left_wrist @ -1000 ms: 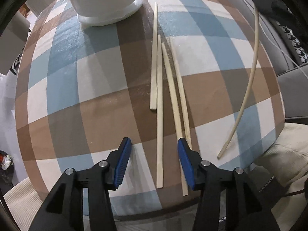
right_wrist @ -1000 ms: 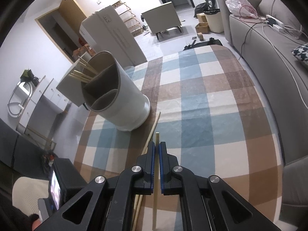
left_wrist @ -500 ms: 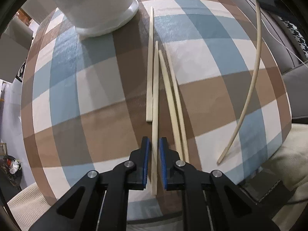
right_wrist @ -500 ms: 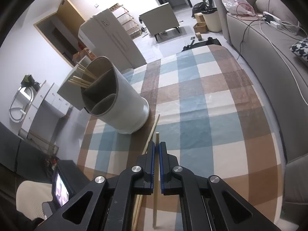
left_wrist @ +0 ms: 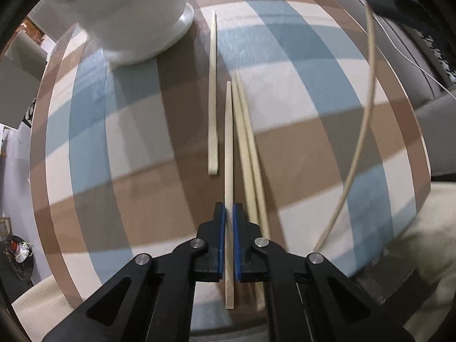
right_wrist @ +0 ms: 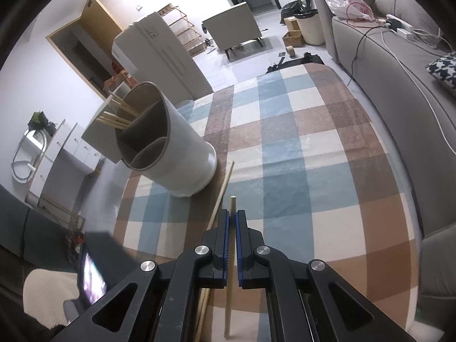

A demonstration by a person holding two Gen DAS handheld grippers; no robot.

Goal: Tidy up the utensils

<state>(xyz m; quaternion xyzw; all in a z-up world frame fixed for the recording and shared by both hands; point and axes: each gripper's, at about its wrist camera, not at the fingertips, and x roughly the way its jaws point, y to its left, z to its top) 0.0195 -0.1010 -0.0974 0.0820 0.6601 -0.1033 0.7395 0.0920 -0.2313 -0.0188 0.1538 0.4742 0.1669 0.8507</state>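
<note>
Now the chopstick [left_wrist: 228, 148] that lay loose among its fellows a second ago is pinched between the blue pads of the left gripper [left_wrist: 229, 213], whose jaws were spread wide then and have since pressed in on its thick end; it still lies flat on the checked counter [left_wrist: 299, 65], so the grasp is made but the lift is not. The right gripper [right_wrist: 232, 216] keeps its jaws pinching another chopstick [right_wrist: 231, 208] above the cloth. Both likely go next to the white utensil holder [right_wrist: 176, 154], where several chopsticks [right_wrist: 116, 115] already stand, while three more wait on the counter
</note>
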